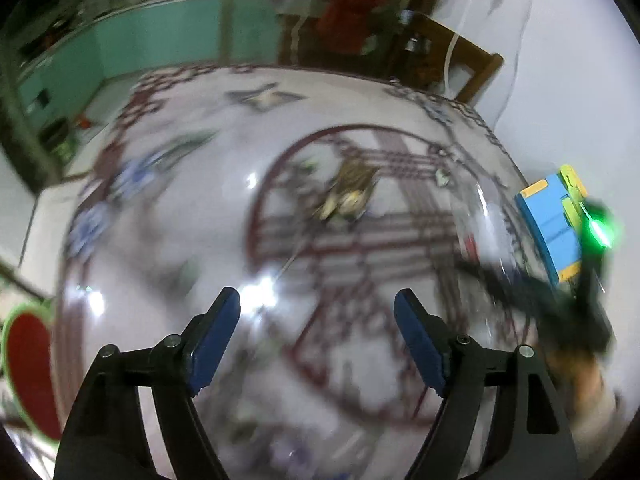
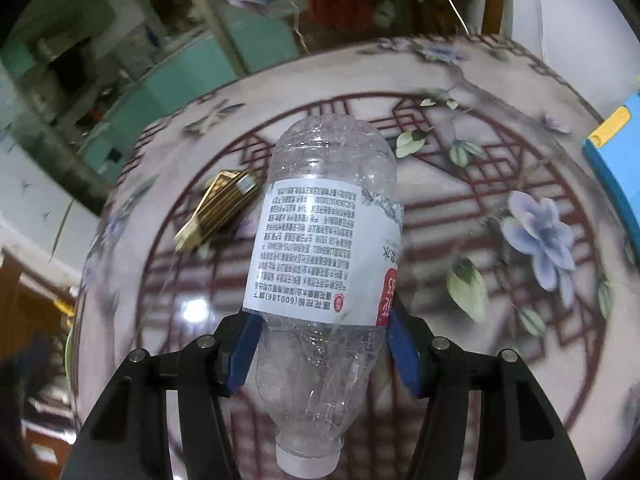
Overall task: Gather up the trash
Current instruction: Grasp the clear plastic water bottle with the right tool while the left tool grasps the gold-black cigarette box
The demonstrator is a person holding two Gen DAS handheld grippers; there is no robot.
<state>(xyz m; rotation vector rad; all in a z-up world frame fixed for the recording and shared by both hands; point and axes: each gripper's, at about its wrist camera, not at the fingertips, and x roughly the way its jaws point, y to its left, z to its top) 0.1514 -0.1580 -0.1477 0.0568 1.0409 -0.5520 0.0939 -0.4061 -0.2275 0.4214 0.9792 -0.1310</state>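
Water bottle (image 2: 320, 264): clear thin plastic, crinkled, glossy; paper-like printed label. Round table (image 2: 500, 184): smooth patterned top, highly glossy (lamp glare). Gripper pads (image 1: 216, 340): matt blue. Crushed carton (image 2: 218, 210): gold-striped cardboard. Chair (image 1: 460, 64): brown wood.

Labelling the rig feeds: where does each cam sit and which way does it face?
Left wrist: on the left claw, looking forward and down at the round patterned table; its fingers stand apart, empty.
Right wrist: on the right claw, looking down at the same table; its fingers clamp a clear plastic bottle, cap toward the camera.
Shared: table, gold crumpled wrapper, blue-and-yellow box.
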